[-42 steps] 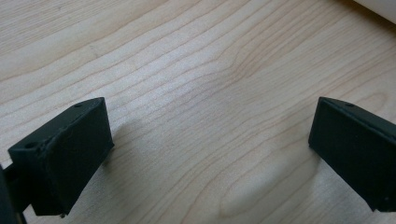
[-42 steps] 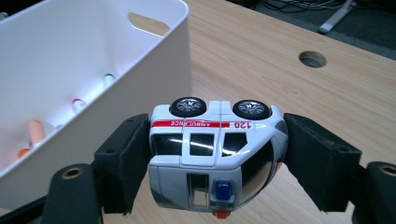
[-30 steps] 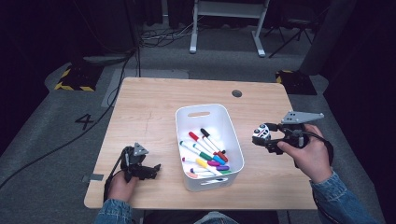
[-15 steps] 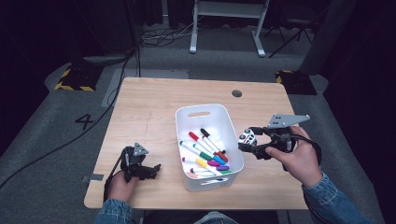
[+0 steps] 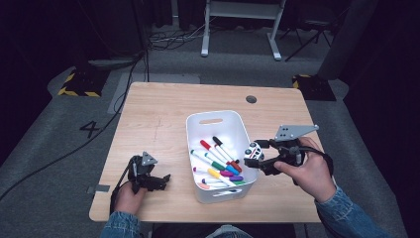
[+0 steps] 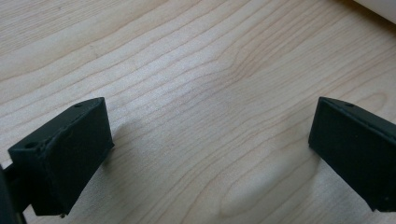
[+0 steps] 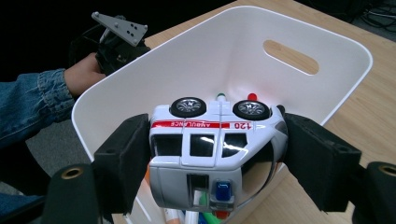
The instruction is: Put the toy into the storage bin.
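Right gripper [image 5: 251,157] clamps a toy ambulance [image 7: 212,151], tipped on its side, over the right rim of the white bin [image 5: 198,124] of markers [image 5: 218,161]. Left gripper [image 5: 166,179] released, resting near bench's front-left corner.

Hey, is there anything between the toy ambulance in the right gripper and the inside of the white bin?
Nothing visible blocks it. The right gripper holds the toy ambulance at the white bin's rim, the bin is open-topped, and markers lie on its floor.
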Action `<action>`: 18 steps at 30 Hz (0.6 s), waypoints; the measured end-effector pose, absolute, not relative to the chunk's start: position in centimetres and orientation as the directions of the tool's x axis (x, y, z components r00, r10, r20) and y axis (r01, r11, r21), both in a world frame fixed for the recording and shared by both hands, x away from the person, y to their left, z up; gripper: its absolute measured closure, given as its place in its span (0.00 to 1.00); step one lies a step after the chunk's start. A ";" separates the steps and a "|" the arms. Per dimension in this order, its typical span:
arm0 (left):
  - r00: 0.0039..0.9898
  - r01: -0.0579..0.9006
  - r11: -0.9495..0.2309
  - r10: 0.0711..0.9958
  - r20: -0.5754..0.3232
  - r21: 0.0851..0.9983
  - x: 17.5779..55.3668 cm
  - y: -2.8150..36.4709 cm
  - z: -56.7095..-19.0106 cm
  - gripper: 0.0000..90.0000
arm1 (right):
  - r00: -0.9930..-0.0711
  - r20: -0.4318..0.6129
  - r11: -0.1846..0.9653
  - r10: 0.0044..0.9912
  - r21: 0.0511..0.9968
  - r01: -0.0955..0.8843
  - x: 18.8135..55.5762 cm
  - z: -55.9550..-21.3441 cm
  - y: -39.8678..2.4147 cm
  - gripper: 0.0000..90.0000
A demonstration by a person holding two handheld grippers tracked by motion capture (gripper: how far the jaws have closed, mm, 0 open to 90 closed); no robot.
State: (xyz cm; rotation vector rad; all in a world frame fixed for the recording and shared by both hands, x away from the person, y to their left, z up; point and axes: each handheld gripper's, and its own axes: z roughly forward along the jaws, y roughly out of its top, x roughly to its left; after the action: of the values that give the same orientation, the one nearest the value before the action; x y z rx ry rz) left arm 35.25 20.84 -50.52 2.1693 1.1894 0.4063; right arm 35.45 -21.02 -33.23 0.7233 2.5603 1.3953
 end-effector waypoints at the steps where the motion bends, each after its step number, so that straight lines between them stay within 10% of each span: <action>1: 0.544 0.646 -0.398 0.839 -0.027 0.652 35.2 20.8 -50.5 0.00 | -0.876 0.109 0.457 0.470 0.819 0.347 35.4 -33.3 -20.9 0.28; 18: 0.546 0.645 -0.399 0.837 -0.028 0.652 35.2 20.8 -50.5 0.00 | -0.891 0.133 0.516 0.434 0.774 0.367 34.9 -35.2 -19.9 0.28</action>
State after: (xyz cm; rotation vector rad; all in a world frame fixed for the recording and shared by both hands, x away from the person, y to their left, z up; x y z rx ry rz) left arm 35.25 20.84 -50.52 2.1695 1.1892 0.4062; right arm 34.94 -19.94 -35.19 0.7066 2.6669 1.3338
